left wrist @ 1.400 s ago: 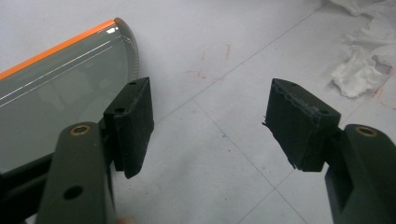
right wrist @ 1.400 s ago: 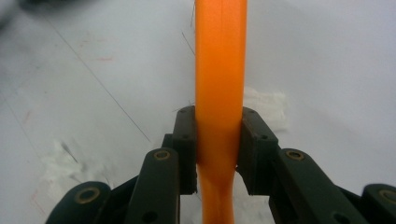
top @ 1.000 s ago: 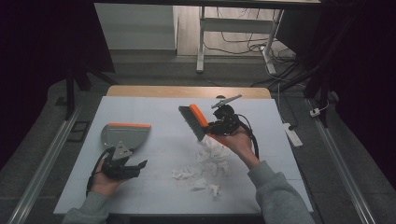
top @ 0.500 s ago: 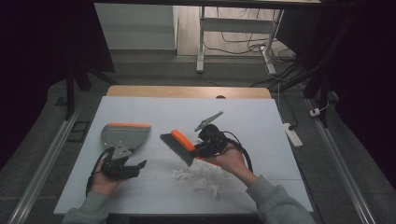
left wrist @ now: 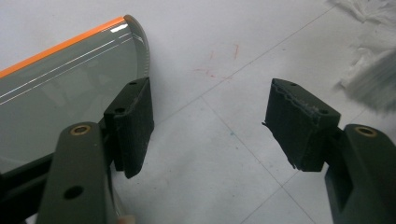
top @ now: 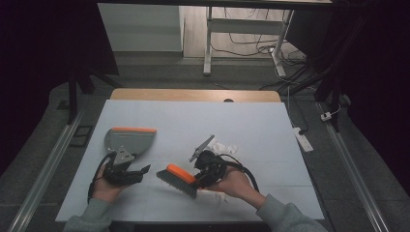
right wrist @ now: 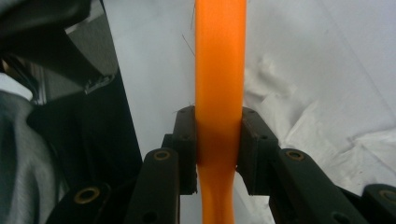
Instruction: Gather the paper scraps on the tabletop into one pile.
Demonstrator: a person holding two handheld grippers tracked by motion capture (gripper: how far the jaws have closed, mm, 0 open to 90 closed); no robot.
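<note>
Right gripper (top: 199, 175) is clamped on the orange handle of a hand brush (top: 177, 179); in the right gripper view the two black pads (right wrist: 186, 149) press the handle (right wrist: 219, 93) from both sides, with no gap. Left gripper (top: 126, 170) hangs with its jaws apart and nothing between them; in the left gripper view bare table shows between the pads (left wrist: 133, 123).

The brush lies low over the white table (top: 193, 121), bristles down, just right of the left gripper. The dustpan (top: 129, 139) sits flat beyond the left gripper, its orange lip turned toward the far side of the table. Torn paper scraps (top: 223, 147) lie beyond the right hand, with a few more near it at the front edge.

Risks, as judged from this position:
- The pan is not held. A sweep against it would likely push it away, because nothing pins it.
- The pan's opening faces away from the scraps, so paper pushed at it would meet the back wall.
- The handle is smooth, rounded plastic gripped at one narrow point; pressure on the bristles could twist it in the pads.
- The scraps are light, crumpled tissue and may scatter or ride up over the bristles under a fast stroke.

Materials: grey glossy pan with ribbed floor, stiff grey bristles, ridged rubber pads, matte tabletop with faint grid lines.
</note>
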